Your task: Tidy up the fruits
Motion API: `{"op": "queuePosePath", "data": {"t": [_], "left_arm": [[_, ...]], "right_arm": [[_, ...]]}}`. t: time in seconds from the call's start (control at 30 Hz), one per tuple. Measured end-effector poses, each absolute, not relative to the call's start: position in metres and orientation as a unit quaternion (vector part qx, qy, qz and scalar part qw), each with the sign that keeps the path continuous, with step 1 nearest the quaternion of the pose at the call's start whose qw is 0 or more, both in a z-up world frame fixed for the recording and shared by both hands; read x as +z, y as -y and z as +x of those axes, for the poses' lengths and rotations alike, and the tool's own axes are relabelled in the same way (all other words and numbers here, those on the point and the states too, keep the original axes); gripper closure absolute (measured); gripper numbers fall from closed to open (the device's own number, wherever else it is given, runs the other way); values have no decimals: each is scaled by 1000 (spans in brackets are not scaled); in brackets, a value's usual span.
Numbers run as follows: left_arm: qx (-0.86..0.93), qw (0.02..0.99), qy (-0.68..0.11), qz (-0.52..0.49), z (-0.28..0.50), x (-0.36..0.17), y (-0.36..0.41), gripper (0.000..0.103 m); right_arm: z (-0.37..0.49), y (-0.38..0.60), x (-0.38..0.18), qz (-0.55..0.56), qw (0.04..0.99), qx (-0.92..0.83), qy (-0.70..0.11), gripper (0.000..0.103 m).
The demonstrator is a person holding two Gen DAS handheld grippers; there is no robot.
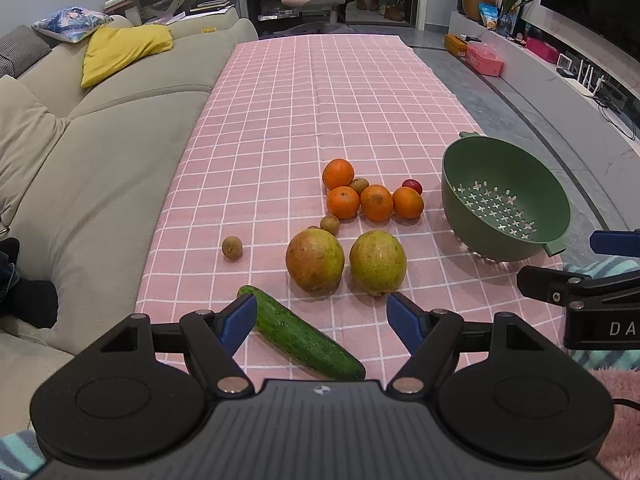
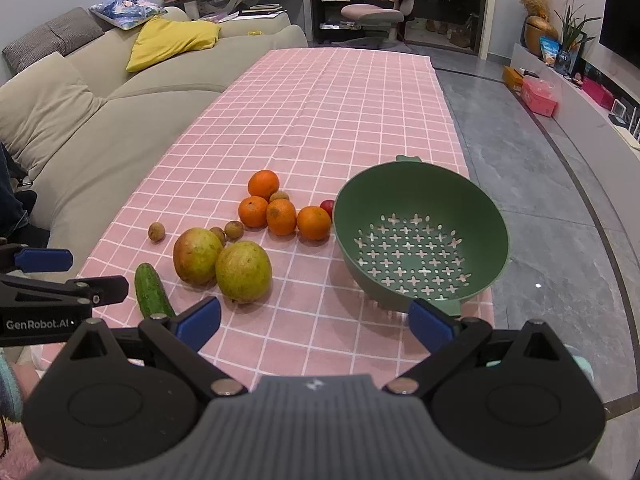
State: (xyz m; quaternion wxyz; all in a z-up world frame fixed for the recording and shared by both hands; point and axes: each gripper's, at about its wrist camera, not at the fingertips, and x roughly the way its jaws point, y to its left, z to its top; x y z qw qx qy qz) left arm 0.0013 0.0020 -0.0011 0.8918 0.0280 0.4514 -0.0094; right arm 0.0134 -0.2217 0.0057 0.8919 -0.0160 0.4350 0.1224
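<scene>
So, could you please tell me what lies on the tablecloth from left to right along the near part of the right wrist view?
Lone small brown fruit → cucumber → reddish-green large fruit → yellow-green large fruit → green colander.

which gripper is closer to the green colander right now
Right. The right gripper hangs open just before the green colander, one finger by its near rim. The left gripper is off to its left, over the cucumber.
</scene>
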Motion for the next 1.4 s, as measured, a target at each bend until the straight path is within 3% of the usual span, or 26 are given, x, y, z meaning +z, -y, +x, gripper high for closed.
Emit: {"op": "queuePosePath", "data": {"t": [1.4], "left_arm": [[-10, 892, -452, 15, 1, 0, -3, 16]], "right_arm": [[14, 215, 4, -38, 891, 112, -439, 6]]}}
